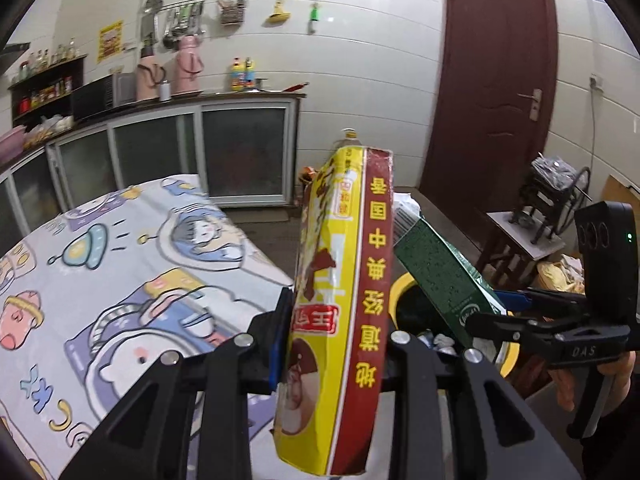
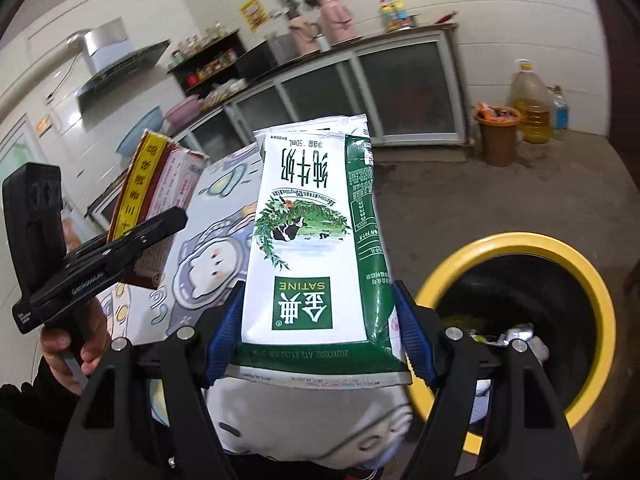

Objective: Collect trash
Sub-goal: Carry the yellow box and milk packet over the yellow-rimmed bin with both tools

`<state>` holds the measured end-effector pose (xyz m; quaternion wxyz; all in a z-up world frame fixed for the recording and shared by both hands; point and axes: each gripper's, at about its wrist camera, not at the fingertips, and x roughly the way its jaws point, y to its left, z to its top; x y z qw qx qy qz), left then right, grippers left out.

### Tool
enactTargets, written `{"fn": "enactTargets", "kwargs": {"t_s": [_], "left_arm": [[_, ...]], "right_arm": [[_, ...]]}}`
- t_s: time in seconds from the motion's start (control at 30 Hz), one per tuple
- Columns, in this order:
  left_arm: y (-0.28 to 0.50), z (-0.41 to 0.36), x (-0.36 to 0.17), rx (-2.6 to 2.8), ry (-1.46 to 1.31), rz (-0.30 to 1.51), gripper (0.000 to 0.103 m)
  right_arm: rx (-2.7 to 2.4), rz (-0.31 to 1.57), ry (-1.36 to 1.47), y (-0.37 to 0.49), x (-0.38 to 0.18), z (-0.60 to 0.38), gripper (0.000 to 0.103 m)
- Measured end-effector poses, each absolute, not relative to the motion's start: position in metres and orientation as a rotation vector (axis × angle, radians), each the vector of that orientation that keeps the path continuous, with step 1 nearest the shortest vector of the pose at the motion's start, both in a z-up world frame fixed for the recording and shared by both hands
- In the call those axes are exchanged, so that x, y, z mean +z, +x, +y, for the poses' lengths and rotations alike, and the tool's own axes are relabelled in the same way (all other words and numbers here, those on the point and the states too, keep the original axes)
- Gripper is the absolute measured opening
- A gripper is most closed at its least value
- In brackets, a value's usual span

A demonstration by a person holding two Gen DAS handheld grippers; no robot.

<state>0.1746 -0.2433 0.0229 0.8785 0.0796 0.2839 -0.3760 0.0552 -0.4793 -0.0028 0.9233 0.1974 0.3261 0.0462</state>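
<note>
Trash update, left wrist view: the left gripper [image 1: 332, 344] is clamped on a yellow-red box [image 1: 340, 304] mid-frame, with the yellow-rimmed bin [image 1: 402, 286] at lower right already holding some scraps; right wrist view: the right gripper [image 2: 320, 336] grips a green milk carton [image 2: 316, 248] at centre, bin lower right; neither dropped yet

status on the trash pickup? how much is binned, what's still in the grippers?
Done: some scraps already lie inside the yellow-rimmed bin.
In hand: the left gripper is shut on the yellow and red box, the right gripper on the green and white milk carton; both held up beside the bin, not yet dropped.
Left: release both. No other trash shows on the visible part of the table.
</note>
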Motion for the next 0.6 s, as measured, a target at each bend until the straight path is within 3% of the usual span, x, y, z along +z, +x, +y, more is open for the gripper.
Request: {"fn": "enactTargets", "kwargs": {"t_s": [0.6], "left_arm": [[0.144, -0.346, 0.017, -0.942, 0.276, 0.58, 0.028]], "right_arm": [[-0.154, 0.642, 0.516, -0.004, -0.031, -0.573, 0.068]]}}
